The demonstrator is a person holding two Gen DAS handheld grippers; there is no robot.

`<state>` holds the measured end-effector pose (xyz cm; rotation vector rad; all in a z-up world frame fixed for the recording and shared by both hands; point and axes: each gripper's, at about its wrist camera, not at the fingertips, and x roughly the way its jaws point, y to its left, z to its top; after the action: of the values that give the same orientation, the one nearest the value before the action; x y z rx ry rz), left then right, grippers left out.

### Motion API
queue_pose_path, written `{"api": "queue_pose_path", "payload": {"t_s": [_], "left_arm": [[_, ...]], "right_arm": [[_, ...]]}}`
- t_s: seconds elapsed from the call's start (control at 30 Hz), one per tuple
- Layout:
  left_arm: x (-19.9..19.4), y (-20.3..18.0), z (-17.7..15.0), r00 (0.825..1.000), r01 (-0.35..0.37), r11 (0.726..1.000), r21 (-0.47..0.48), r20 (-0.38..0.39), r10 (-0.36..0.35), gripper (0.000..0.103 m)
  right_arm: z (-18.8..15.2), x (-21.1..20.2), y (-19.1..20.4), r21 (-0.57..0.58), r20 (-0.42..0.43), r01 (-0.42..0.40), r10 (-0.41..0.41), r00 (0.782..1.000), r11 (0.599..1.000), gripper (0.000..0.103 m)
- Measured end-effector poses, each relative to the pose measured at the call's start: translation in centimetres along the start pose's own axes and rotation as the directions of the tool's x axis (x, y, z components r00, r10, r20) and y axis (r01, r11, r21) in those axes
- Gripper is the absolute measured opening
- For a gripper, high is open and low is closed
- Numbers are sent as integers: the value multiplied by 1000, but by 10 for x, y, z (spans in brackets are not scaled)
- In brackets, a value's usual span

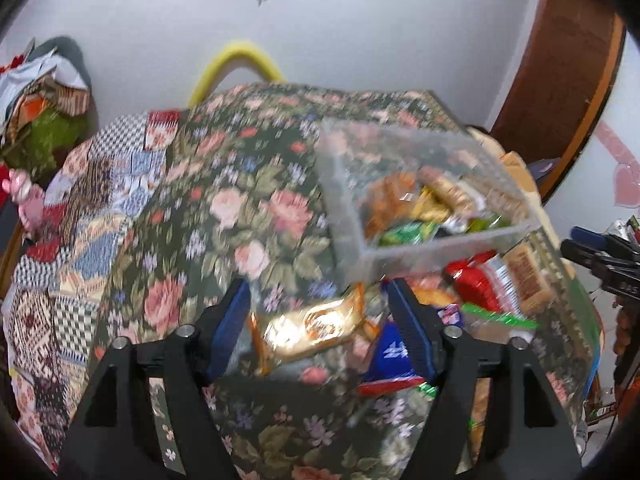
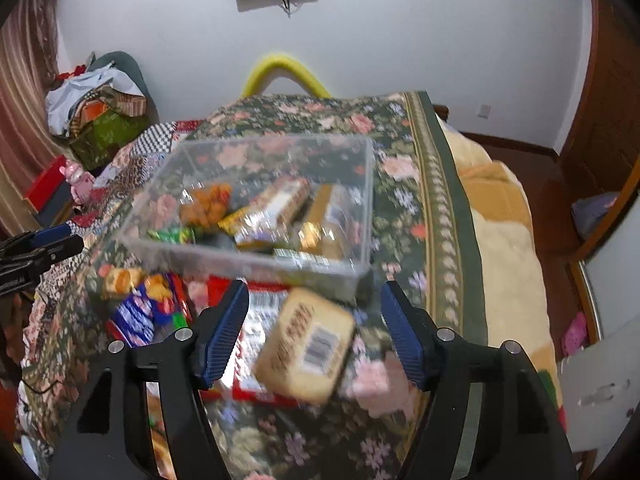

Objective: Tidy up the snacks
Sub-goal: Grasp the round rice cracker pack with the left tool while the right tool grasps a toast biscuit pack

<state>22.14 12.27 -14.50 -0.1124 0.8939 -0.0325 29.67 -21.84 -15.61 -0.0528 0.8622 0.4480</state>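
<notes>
Left gripper (image 1: 316, 328) — jaws apart, blue ribbed pads clear of the gold foil packet (image 1: 310, 326) lying between them on the floral bedspread (image 1: 224, 208); nothing held. It tilts steeply downward. Right gripper (image 2: 314, 330) — jaws likewise parted, framing a tan rectangular biscuit pack (image 2: 306, 346) with a barcode, which lies atop a red-and-silver wrapper (image 2: 256, 320); no pad presses it. Same downward tilt. Beyond both: a clear plastic box (image 2: 224, 252), square and straight-walled, with several snack packets inside. Loose snacks (image 2: 144, 304) are heaped just beside its near wall. Frames blurred.
</notes>
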Motion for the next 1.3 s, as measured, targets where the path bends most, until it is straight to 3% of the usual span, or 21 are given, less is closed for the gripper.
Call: {"api": "queue_pose_path", "payload": {"t_s": [0.07, 0.17, 0.33, 0.43, 0.53, 0.87, 1.07, 1.17, 1.23, 1.3], "left_arm": [[12, 5, -8, 999, -6, 1000, -16, -34, 6, 86], [27, 8, -18, 998, -10, 999, -37, -65, 7, 90], [54, 6, -27, 993, -19, 999, -40, -118, 14, 91], [62, 3, -28, 993, -8, 999, -38, -118, 4, 91], [70, 0, -28, 993, -31, 999, -29, -112, 28, 91], [91, 19, -31, 991, -8, 991, -134, -130, -10, 101], [91, 16, -32, 994, -15, 993, -118, -107, 2, 101], [91, 14, -33, 995, -3, 993, -116, -98, -8, 94], [90, 10, -32, 996, -9, 995, -104, -92, 0, 87], [88, 9, -33, 996, -18, 995, -98, -93, 9, 84]], "right_arm": [[-7, 1, -4, 10, -15, 6, -6, 1000, 1000, 69], [-17, 5, -10, 32, -35, 4, -3, 999, 999, 72], [-28, 17, -13, 51, -82, 1, 3, 997, 999, 73], [-30, 17, -16, 67, -71, 10, -5, 997, 998, 82], [-28, 19, -18, 86, -74, -4, 11, 997, 996, 83], [-23, 34, -9, 110, -89, -68, 78, 993, 992, 83], [-29, 51, -4, 109, -128, -70, 84, 988, 992, 83], [-32, 51, -7, 137, -121, -77, 93, 988, 988, 83], [-32, 51, -9, 151, -119, -94, 113, 986, 984, 77], [-32, 51, -11, 160, -124, -119, 139, 982, 980, 64]]}}
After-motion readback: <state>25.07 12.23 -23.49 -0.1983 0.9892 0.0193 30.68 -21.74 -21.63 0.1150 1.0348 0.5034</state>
